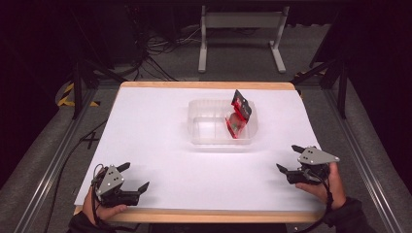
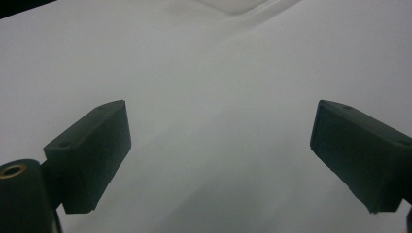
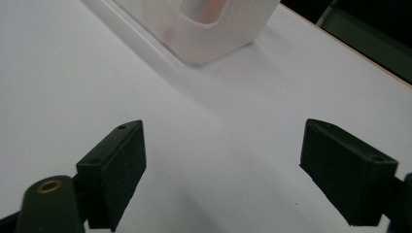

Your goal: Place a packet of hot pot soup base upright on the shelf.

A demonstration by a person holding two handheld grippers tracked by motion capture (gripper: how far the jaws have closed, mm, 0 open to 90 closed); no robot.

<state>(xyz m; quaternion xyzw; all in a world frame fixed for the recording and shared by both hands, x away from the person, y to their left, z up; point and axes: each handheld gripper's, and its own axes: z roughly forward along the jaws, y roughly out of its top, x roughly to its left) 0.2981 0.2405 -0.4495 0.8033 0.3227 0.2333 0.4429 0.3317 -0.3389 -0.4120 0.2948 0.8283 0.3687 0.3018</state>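
Left gripper (image 1: 134,177), right gripper (image 1: 290,158): wide open, empty.

The white table (image 1: 160,145) is lying bare between both claws and the clear plastic tray (image 1: 197,136), leaving open passage across its near half. The tray is standing as the sole obstacle, past the table's middle. A red-and-black packet (image 1: 240,109) is leaning over the tray's right compartment, projecting above the rim and narrowing access from above there.

Lab, dark curtains, floor cables (image 1: 155,51), metal rig frame (image 1: 77,87)
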